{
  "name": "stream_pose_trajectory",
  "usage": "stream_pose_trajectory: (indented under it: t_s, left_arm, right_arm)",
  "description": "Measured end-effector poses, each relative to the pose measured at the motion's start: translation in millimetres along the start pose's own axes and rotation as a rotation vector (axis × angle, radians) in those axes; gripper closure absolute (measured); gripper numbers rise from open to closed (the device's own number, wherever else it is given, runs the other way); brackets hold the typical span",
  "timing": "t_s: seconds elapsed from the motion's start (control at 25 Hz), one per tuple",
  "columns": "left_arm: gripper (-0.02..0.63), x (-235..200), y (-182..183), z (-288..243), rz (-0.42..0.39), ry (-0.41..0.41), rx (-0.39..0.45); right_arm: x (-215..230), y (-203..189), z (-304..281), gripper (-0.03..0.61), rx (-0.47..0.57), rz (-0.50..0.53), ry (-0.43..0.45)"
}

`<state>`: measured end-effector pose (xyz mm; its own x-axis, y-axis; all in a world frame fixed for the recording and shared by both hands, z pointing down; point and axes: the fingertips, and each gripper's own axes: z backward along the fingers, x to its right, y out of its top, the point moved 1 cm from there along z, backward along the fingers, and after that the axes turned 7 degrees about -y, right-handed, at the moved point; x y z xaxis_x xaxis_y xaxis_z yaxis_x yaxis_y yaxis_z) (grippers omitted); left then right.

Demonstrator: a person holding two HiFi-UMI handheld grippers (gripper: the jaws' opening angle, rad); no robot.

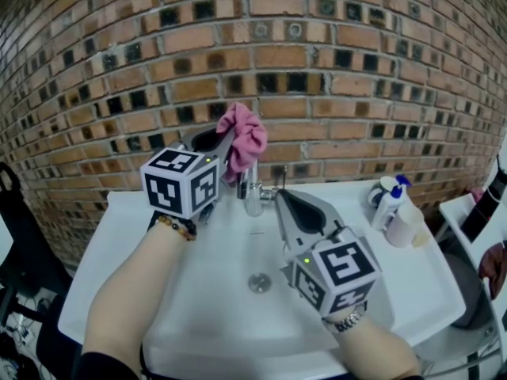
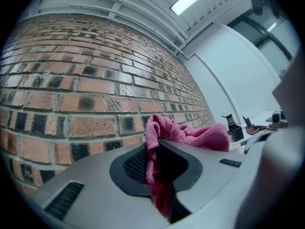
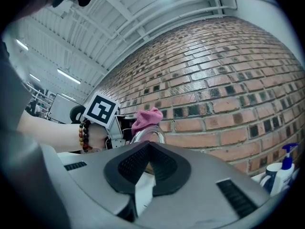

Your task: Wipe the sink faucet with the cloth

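Note:
My left gripper (image 1: 227, 145) is shut on a pink cloth (image 1: 244, 135), holding it up against the brick wall, just above the chrome faucet (image 1: 253, 190). In the left gripper view the cloth (image 2: 190, 135) is pinched between the jaws and bunches out past the tips of the left gripper (image 2: 155, 163). My right gripper (image 1: 287, 203) is shut and empty, over the basin just right of the faucet. In the right gripper view the right gripper (image 3: 149, 149) points at the faucet's curved spout (image 3: 151, 134), with the cloth (image 3: 147, 118) right above it. Whether cloth and faucet touch I cannot tell.
The white sink (image 1: 198, 323) has a drain (image 1: 259, 283) in its middle. Bottles, one a spray bottle (image 1: 390, 203), stand on the right rim, also seen as the spray bottle (image 3: 285, 168) in the right gripper view. A brick wall (image 1: 333, 70) rises close behind the faucet. A dark chair (image 1: 20, 244) stands at left.

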<state>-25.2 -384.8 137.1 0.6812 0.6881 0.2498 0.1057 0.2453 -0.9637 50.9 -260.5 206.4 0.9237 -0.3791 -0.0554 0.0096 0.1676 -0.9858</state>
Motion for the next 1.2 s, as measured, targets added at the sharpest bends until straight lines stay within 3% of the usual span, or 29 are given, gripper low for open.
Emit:
stream_pose_trajectory:
  t_s: [0.48, 1.2]
  left_arm:
    - [0.580, -16, -34, -19, 0.101, -0.006, 0.005]
    - [0.581, -19, -82, -34, 0.048, 0.003, -0.096]
  right_arm:
    - [1, -5, 0, 0.568, -0.018, 0.005, -0.005]
    - [2, -13, -4, 0.568, -0.048, 0.009, -0.010]
